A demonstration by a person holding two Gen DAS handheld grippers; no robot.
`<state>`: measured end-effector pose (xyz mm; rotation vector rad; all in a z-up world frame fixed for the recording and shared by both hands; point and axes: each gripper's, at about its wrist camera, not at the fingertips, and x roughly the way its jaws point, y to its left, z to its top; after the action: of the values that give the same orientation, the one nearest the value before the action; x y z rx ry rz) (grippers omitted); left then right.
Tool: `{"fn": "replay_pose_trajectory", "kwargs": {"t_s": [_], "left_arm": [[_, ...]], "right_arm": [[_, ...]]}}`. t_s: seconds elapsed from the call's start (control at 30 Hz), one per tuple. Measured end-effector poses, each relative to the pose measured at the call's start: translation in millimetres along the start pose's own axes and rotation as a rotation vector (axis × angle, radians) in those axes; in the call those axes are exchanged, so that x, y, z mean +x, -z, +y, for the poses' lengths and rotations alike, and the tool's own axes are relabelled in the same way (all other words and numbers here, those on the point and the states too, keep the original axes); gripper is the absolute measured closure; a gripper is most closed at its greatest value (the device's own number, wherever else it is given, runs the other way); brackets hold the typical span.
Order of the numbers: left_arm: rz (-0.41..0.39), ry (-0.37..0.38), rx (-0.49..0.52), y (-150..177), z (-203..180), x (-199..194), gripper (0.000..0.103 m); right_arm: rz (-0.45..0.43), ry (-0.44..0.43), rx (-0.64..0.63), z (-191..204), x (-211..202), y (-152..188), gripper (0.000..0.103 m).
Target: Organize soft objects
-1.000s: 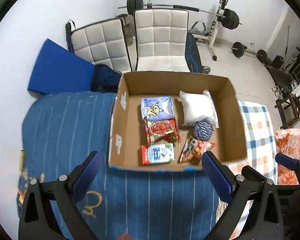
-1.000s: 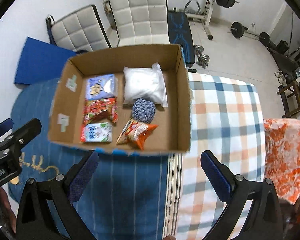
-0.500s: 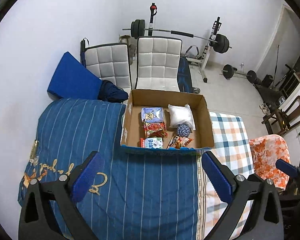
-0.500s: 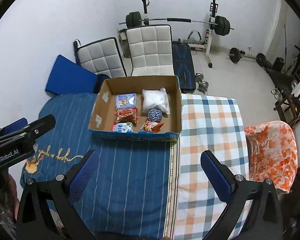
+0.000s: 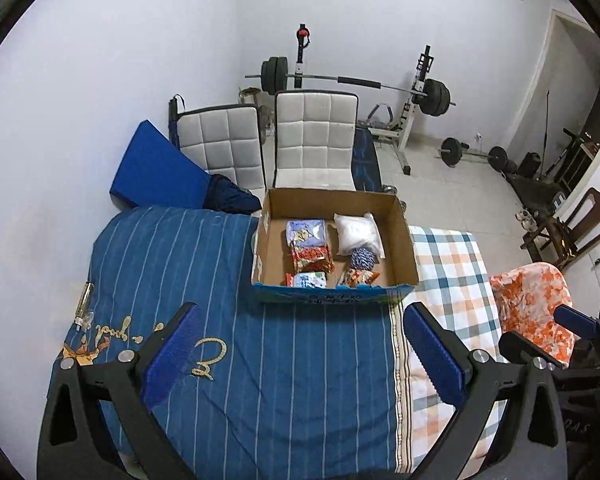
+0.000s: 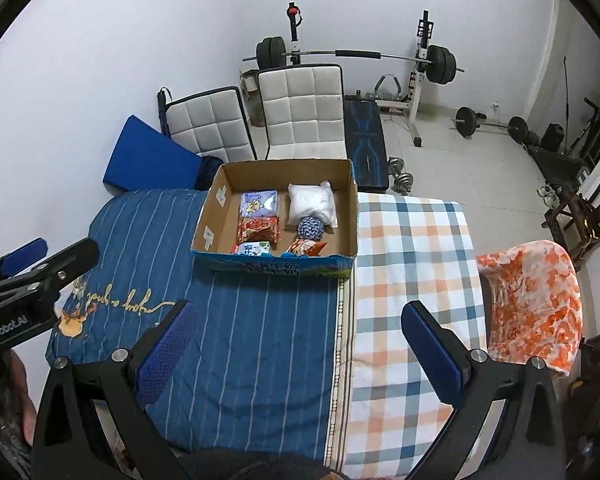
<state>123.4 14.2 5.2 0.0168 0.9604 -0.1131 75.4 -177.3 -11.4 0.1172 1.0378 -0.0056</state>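
Observation:
A cardboard box stands on the bed. Inside lie a white bag, a blue-white yarn ball, a pale blue star packet, a red packet, a small blue-white packet and an orange packet. My left gripper is open and empty, high above the blue cover. My right gripper is open and empty, also well back from the box.
The bed has a blue striped cover on the left and a plaid sheet on the right. An orange cloth lies at the right. Two white padded chairs, a blue mat and a barbell rack stand behind.
Both grippers have pulled up and back from the box, which now looks much smaller. Both stay open and empty. The box contents are unchanged.

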Motion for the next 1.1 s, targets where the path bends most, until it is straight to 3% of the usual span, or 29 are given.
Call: {"fn": "replay_pose_trajectory", "kwargs": {"t_s": [0.33,1.1], "left_arm": [[-0.065,-0.045,0.009,-9.4,-7.9,-5.2,0.0],[-0.081,-0.051,0.012,-4.0,-14.8,-16.2,0.0]], "right_arm": [[-0.051,0.024,0.018,-8.3,2.8,-23.4,0.0],[-0.106,0.056,0.007,-11.9,-27.3,-27.0,0.0]]}}
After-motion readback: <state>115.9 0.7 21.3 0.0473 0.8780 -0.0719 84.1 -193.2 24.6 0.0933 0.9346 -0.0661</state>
